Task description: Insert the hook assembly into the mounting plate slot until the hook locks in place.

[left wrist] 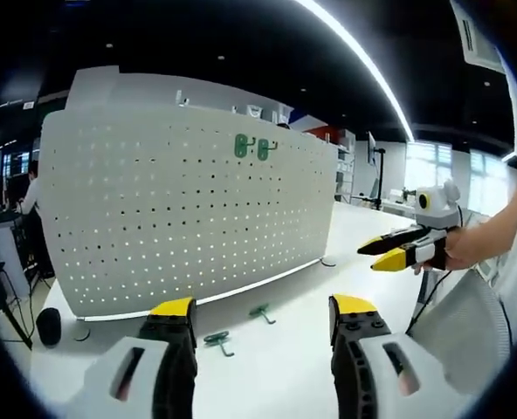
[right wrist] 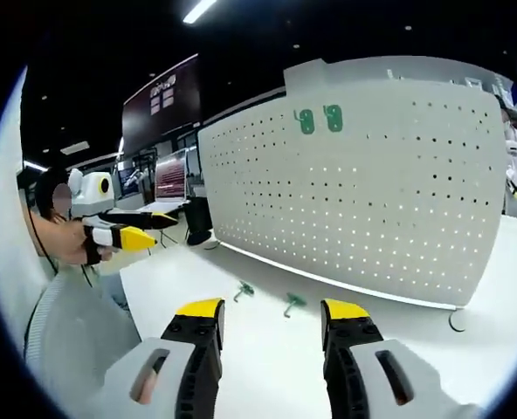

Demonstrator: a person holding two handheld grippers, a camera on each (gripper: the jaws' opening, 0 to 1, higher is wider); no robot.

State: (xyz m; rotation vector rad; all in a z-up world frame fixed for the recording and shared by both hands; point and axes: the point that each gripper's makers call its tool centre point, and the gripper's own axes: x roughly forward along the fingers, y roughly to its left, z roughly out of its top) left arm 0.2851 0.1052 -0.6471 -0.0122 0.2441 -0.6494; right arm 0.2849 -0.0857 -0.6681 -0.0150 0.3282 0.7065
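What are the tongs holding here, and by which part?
Nothing. Left tongs and right tongs are open and empty; two small green plastic hooks lie on the white table.

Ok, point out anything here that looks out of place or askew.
Nothing looks damaged or spilled. Two green hooks already hang near the top of the white pegboard. Two more, the near hook and the far hook, lie loose on the table, not yet mounted. Both the left gripper and right gripper are open and empty.

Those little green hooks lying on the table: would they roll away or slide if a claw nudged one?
Probably slide, not roll: each green hook lies flat on the smooth white table. They look small and thin, so likely light and awkward to pinch.
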